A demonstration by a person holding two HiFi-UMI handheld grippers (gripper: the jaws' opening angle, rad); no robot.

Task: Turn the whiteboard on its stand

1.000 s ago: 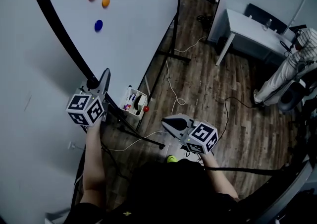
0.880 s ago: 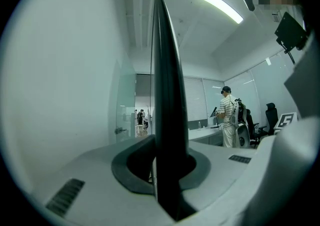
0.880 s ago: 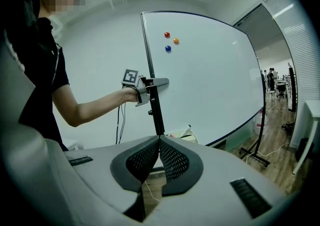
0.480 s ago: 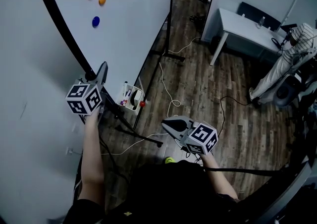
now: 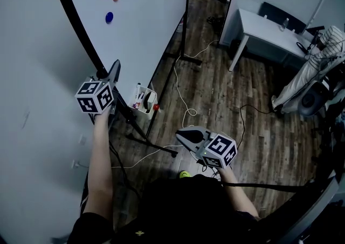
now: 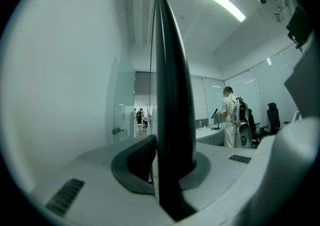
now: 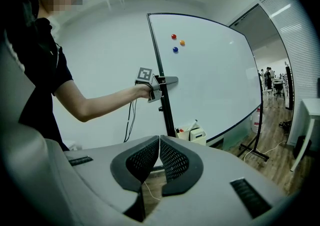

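Cool dim light, ceiling strip light [image 6: 222,2] glaring, dark fisheye edges, near jaws soft

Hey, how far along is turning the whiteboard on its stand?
Done: the left gripper is shut on the black edge of the whiteboard. In hand: that grip only; the right gripper is shut, empty, off the board, over the floor. Left: swinging the board round on its stand; how far it has turned, one moment cannot show.

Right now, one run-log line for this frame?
left gripper: shut on whiteboard frame | right gripper: shut, empty | whiteboard: on stand | magnets: three on face
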